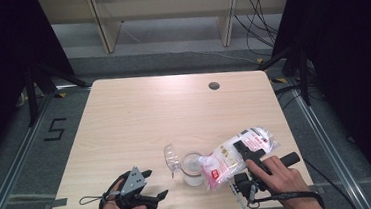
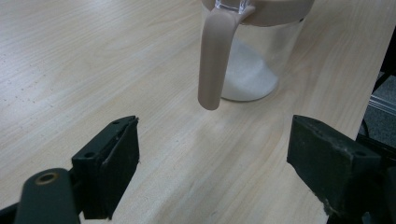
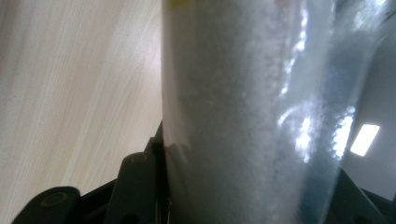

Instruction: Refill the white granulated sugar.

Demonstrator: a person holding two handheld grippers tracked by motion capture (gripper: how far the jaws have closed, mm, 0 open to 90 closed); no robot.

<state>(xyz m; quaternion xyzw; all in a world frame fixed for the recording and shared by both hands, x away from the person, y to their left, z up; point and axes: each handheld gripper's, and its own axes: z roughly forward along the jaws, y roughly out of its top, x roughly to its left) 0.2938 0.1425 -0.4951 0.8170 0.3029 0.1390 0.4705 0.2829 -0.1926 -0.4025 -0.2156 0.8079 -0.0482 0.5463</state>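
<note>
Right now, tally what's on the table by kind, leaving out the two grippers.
Clear jars with white powder inside: 1
Flipped-open clear jar lids: 1
Plastic bags of white granules, red label: 1
Total: 3

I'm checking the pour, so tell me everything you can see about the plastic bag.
The bag is clear, crinkly plastic with a red and white label, filled with fine white grains. It is held tilted, its lower end pointing down over the open jar. The right gripper clamps it across the middle, jaws pressed into both sides. In the right gripper view the grains show through the shiny film.
</note>
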